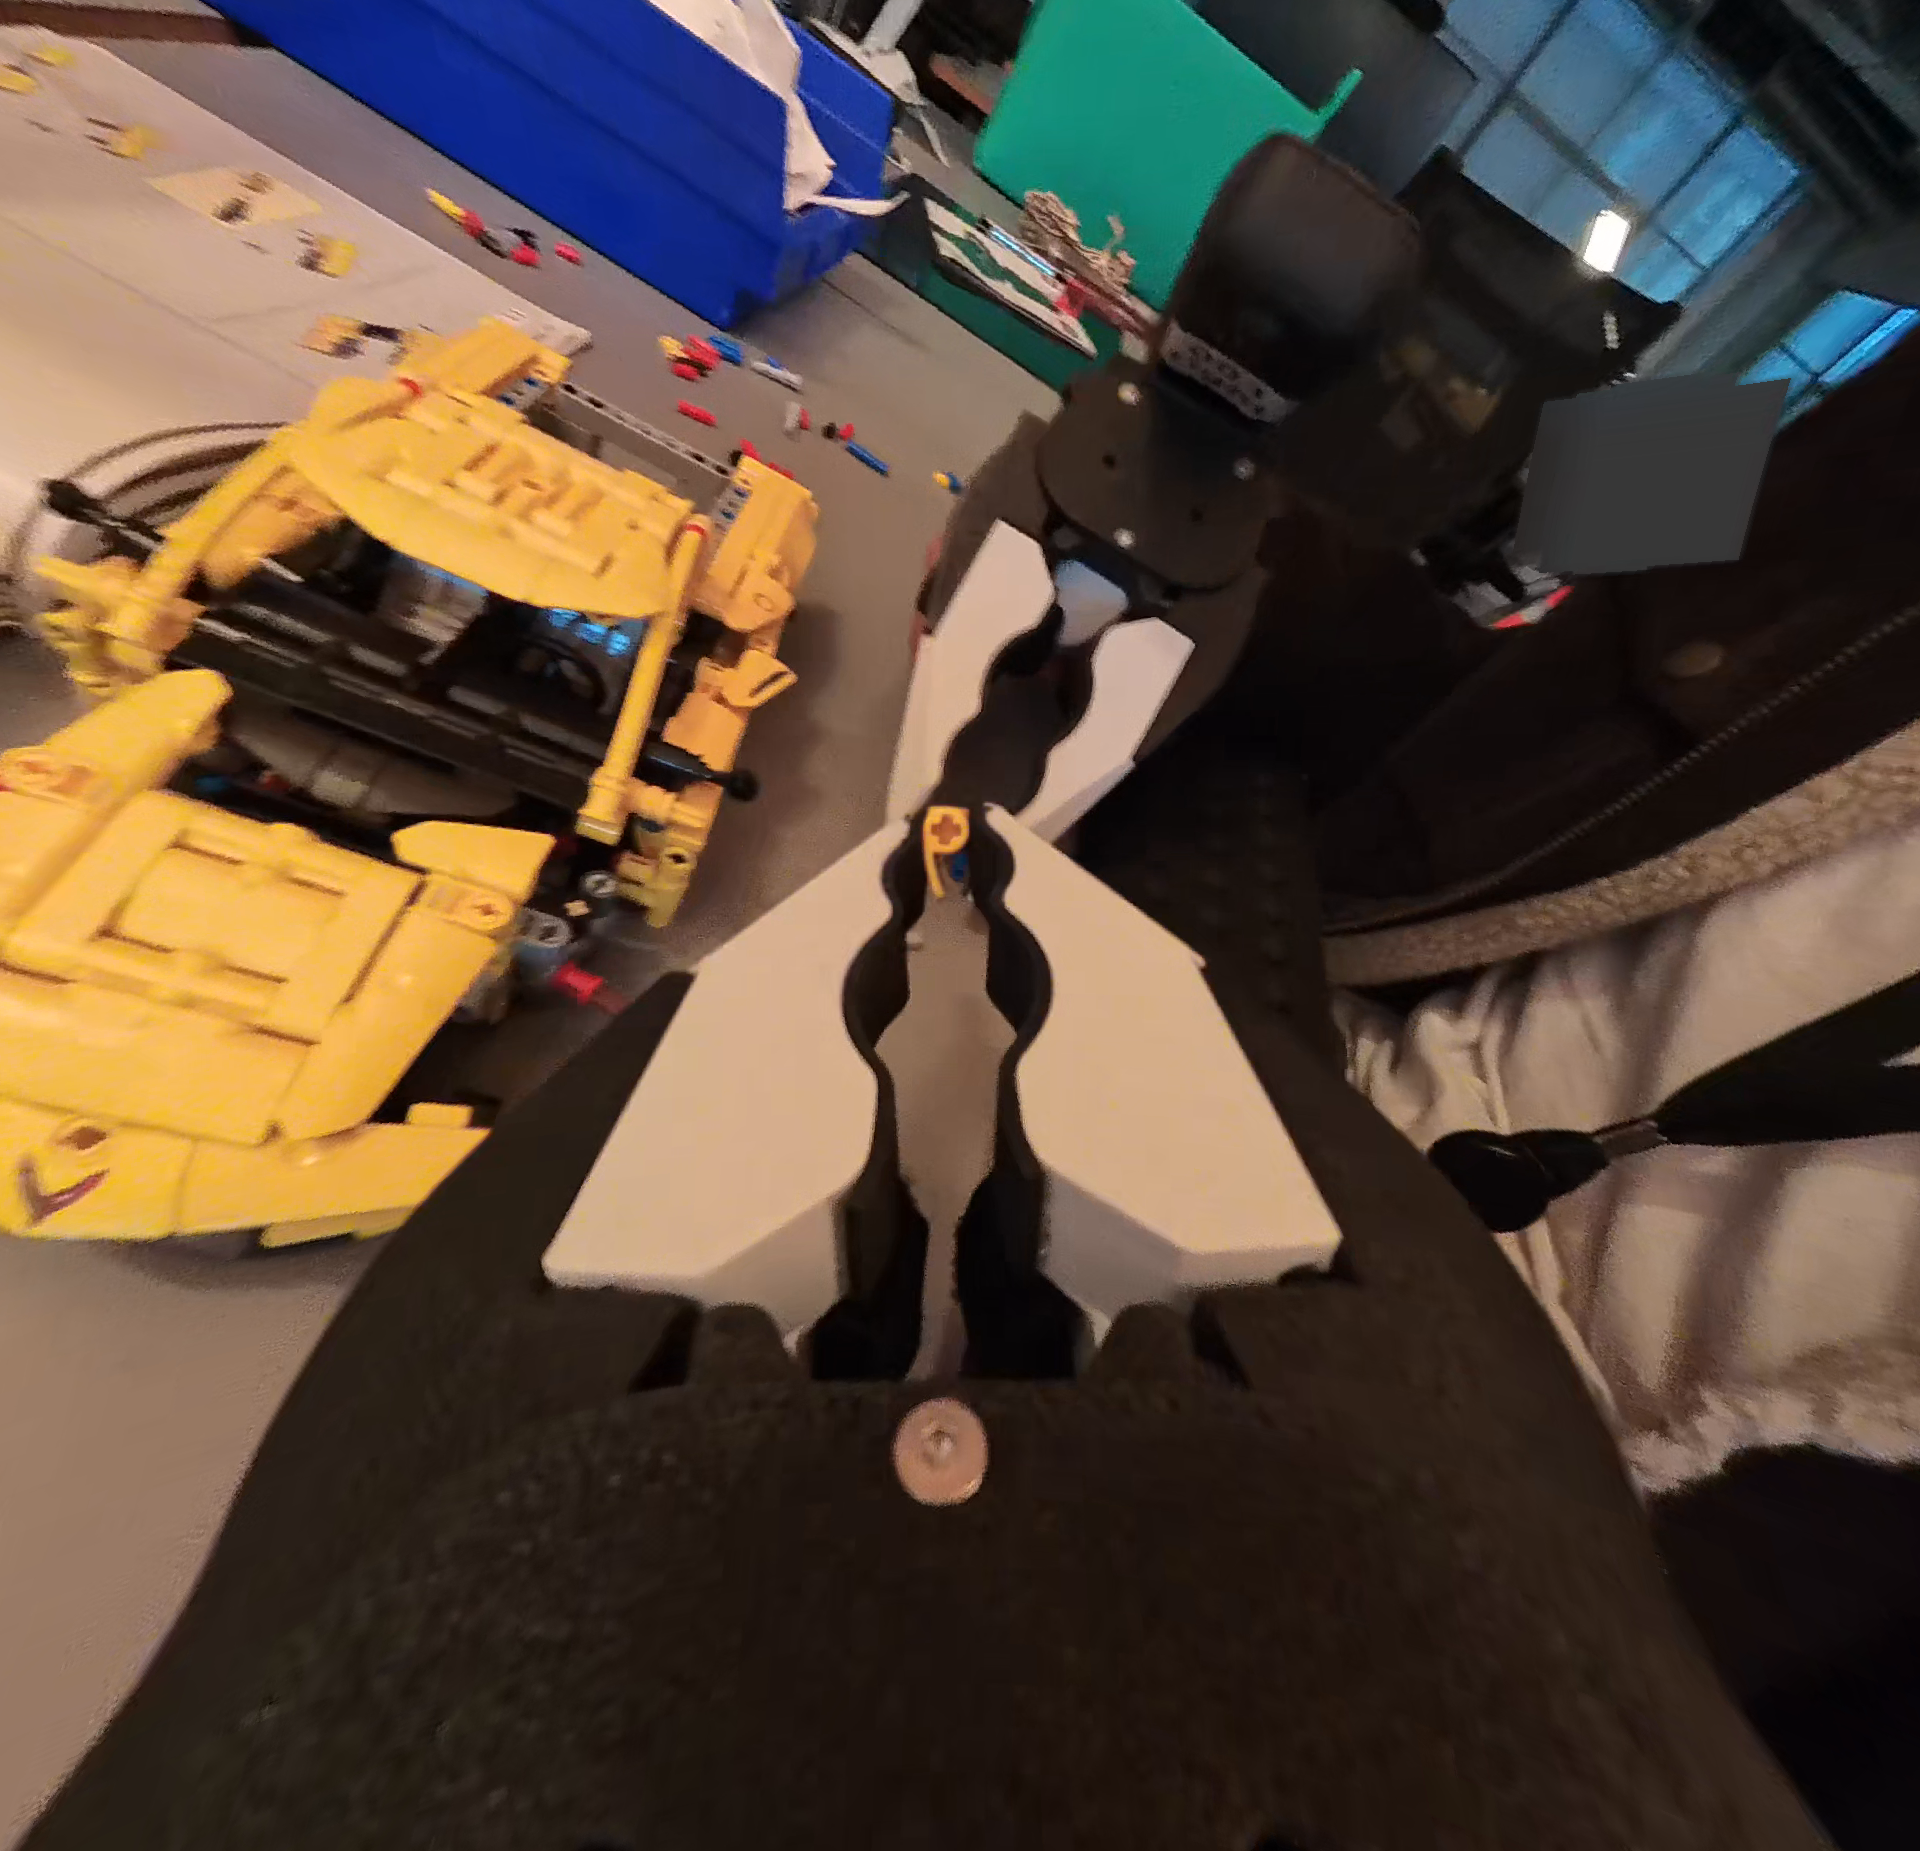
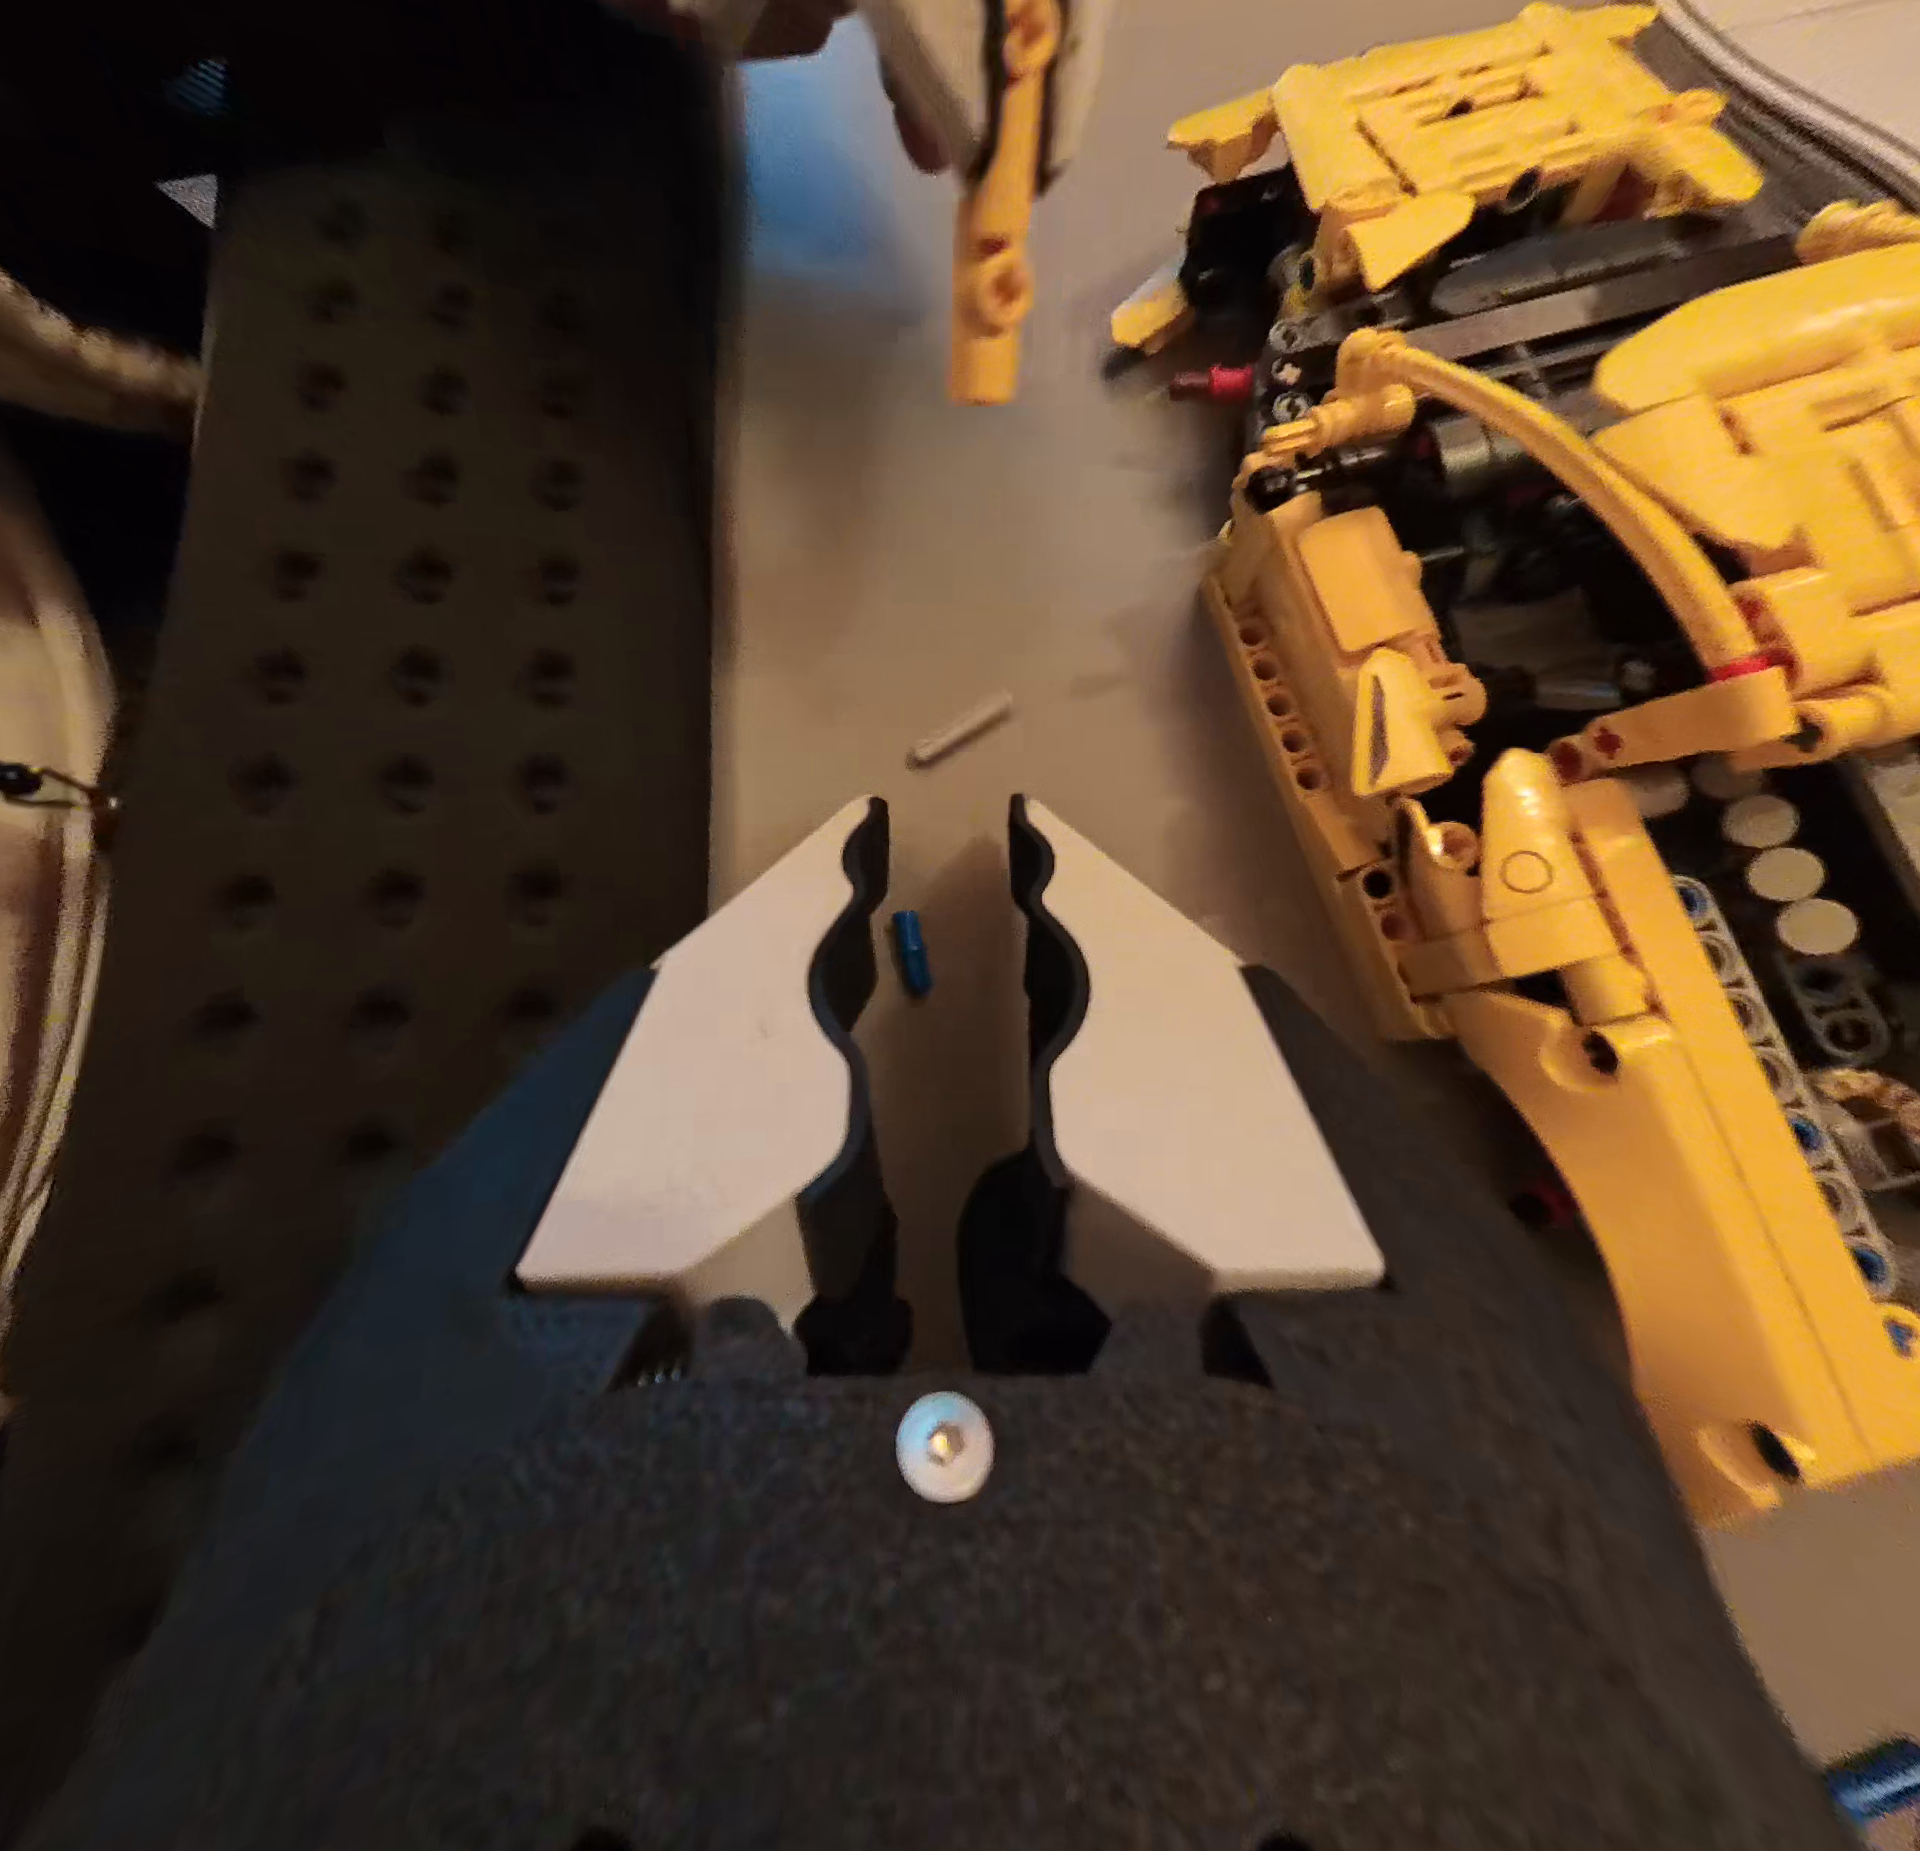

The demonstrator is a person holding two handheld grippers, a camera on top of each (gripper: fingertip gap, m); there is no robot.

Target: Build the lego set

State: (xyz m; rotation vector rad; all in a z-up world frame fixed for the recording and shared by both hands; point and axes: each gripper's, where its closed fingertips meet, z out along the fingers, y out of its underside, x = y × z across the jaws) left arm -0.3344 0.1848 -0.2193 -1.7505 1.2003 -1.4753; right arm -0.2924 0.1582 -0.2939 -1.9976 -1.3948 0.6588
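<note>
Nearby, left gripper (image 1: 945,845) pinches a yellow beam (image 1: 943,847); right gripper (image 2: 948,814) gapes empty beside the yellow car (image 2: 1558,658).

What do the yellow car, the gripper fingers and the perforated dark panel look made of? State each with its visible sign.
Yellow car: moulded plastic, glossy; soft highlights, pin holes.
Left gripper fingers: pale matte rigid plastic, possibly printed, with black wavy liners, likely rubber; shut on a yellow beam.
Right gripper: same build, open.
Perforated dark panel: matte, regular holes; material unclear.
</note>
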